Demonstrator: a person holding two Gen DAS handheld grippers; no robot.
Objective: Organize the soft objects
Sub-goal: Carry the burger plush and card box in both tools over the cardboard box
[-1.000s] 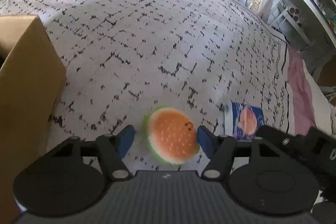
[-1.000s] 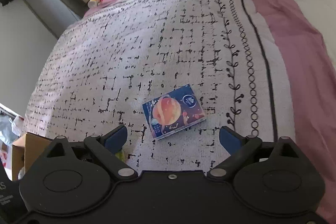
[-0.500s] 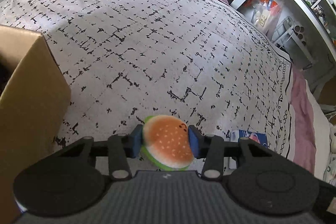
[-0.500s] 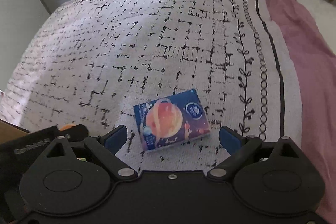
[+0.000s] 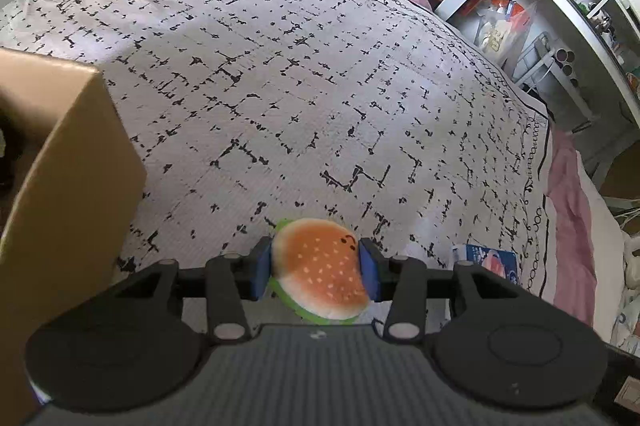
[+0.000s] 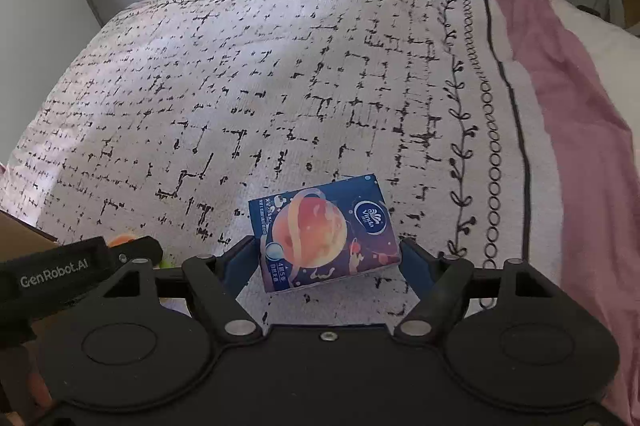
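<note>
The left gripper [image 5: 318,268] has its blue-padded fingers [image 5: 261,268] pressed against both sides of a round plush hamburger toy with an orange seeded bun and green lettuce rim [image 5: 320,276], gripping it above the white bedspread with a broken black grid print [image 5: 280,66]. The brown cardboard box [image 5: 68,194] stands on the bedspread to the left of the toy, its near corner and outer wall in view; what lies inside is too dark to tell.

The right gripper [image 6: 326,260] has its fingers [image 6: 412,260] spread wide, one on each side of a dark blue rectangular tissue pack printed with an orange planet [image 6: 324,232]. The pack lies flat on the bedspread, slightly skewed; the left finger appears close against its edge, but contact on either side cannot be confirmed. In the left wrist view the same pack shows to the right of the hamburger toy, well apart from the box. Beyond the bedspread's looped border a pink sheet [image 6: 580,130] covers the bed's edge.
</note>
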